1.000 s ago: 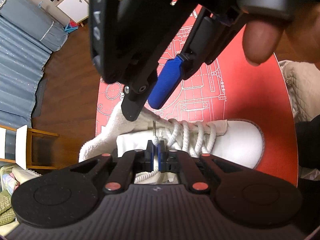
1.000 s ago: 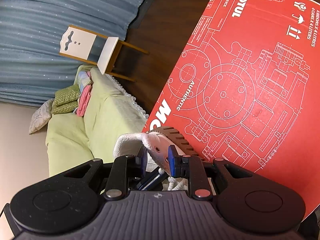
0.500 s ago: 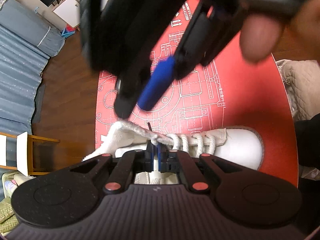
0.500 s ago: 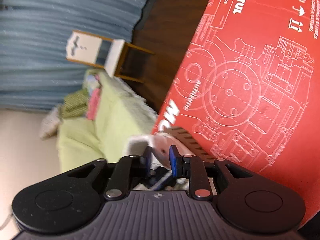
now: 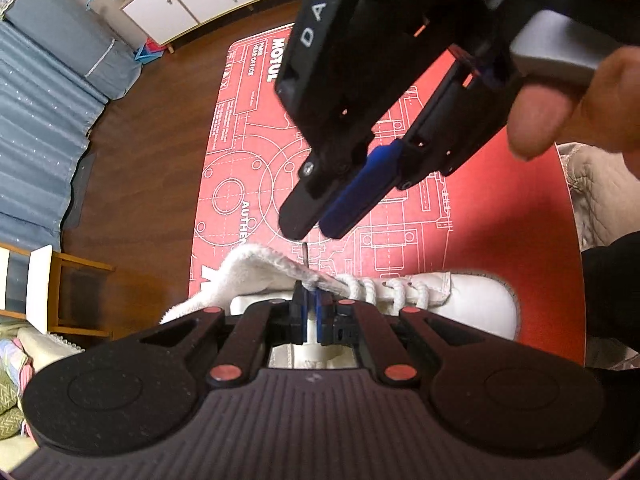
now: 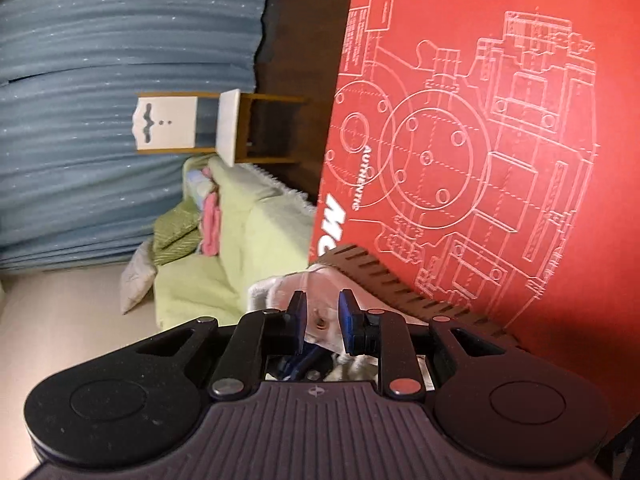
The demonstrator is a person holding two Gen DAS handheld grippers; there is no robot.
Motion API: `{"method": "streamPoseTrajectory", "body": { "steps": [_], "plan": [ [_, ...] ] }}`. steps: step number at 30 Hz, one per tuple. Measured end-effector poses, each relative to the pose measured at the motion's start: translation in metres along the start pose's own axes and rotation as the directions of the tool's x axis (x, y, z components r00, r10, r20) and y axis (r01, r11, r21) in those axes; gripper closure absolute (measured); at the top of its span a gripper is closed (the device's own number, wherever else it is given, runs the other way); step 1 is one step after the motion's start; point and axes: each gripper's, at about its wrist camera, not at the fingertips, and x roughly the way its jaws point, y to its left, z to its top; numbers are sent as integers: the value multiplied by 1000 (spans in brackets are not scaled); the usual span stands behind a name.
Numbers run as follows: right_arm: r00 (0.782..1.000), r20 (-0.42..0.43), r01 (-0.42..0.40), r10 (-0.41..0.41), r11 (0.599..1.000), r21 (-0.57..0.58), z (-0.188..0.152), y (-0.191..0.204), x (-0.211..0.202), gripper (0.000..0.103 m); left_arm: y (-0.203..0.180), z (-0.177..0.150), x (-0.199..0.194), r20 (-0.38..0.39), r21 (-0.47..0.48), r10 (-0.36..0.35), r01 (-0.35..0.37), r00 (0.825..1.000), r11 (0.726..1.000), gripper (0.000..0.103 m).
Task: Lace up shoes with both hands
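My left gripper [image 5: 309, 306] clamps the ropy white lace [image 5: 372, 286] at frame centre; right gripper [image 6: 322, 320] gapes around the fleecy shoe [image 6: 320, 292] collar; only its view shows the ridged sole.

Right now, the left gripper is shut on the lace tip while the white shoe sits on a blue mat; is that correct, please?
Not quite: the mat is red, not blue, as the left wrist view shows. The rest stands: the left gripper is shut on the lace tip, and the white shoe sits on that mat.

The shoe [image 5: 472, 304] looks like smooth white leather with a fleecy cloth lining [image 5: 248, 276], on a matt red mat [image 5: 500, 216], perhaps printed cardboard.
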Motion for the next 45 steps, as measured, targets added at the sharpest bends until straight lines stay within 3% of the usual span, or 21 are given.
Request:
{"method": "streamPoseTrajectory", "body": {
  "steps": [6,9,12,14,16,19,22,25,27,32,33,34,36,40,45],
  "plan": [
    [997,-72,11,-18,996,-92,7,7,13,80,-2,6,-2,-23,-21,23,-24,999,999,102],
    [995,-98,-2,-7,996,-86,10,2,17,83,-3,6,-2,-26,-33,36,-37,999,999,102],
    [991,-135,-27,18,997,-71,12,-2,17,99,-1,5,-5,-20,-86,33,-35,999,996,100],
    [989,-147,-21,8,996,-89,14,1,15,102,4,0,-15,2,-150,27,-27,1000,988,97],
    [991,-132,5,-24,990,-141,17,7,8,103,12,-11,-34,28,-232,20,-13,999,973,86],
    [994,-66,66,-84,969,-238,27,19,-10,103,19,-38,-67,48,-334,43,-24,998,942,85],
    [985,31,169,-169,928,-331,42,31,-31,103,20,-67,-87,3,-409,79,-71,997,910,85],
    [949,160,316,-272,847,-428,58,44,-51,103,21,-92,-87,-67,-468,82,-104,994,878,85],
    [900,254,434,-354,770,-468,68,51,-63,103,17,-102,-81,-99,-480,85,-122,992,869,85],
    [763,452,646,-463,584,-492,90,60,-85,103,10,-108,-60,-89,-443,85,-116,992,889,84],
    [738,481,674,-473,555,-487,94,61,-88,103,10,-106,-59,-69,-444,87,-108,994,890,84],
    [729,491,683,-477,549,-481,97,62,-89,102,9,-104,-58,-49,-444,89,-101,995,890,84],
    [733,483,679,-479,561,-473,101,59,-91,103,9,-101,-57,-6,-449,88,-81,996,890,84],
    [768,431,640,-473,579,-505,92,60,-82,103,23,-98,-58,104,-522,27,31,994,853,84],
    [796,368,605,-480,614,-507,80,56,-71,103,16,-96,-73,226,-435,77,30,971,900,85]
  ]
}}
